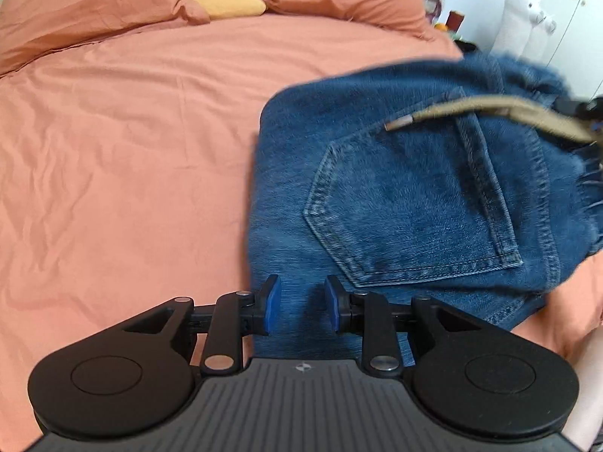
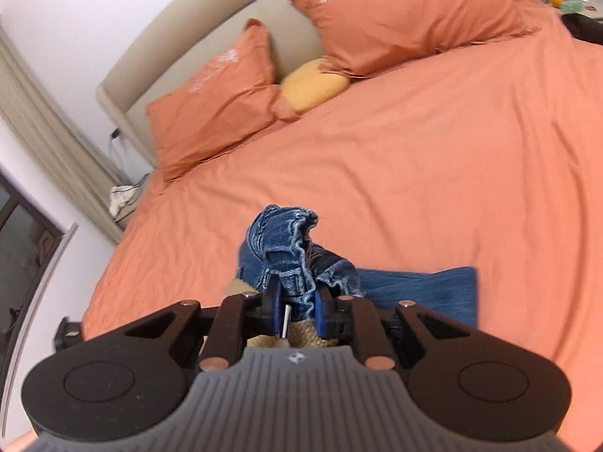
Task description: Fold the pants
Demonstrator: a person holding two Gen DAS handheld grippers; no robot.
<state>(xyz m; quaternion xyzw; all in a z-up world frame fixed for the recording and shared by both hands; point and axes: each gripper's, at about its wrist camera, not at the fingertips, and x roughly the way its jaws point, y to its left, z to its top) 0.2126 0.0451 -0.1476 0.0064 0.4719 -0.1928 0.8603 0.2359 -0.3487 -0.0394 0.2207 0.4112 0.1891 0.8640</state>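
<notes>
Ahead of left tool: jeans [image 1: 395,196] lie folded on the bed [image 1: 132,150], back pocket up, a tan drawstring [image 1: 490,107] across them.
Left tool [image 1: 299,303]: spread, holding nothing, fingers just over the near edge of the denim.
Between right tool's fingers: a bunched, frayed hem of the jeans [image 2: 290,252], raised off the bed.
Right tool [image 2: 296,307]: pinching that hem.
Done, as I judge: at least one fold is laid.
Left: bring the held end over, flatten, let go.
</notes>
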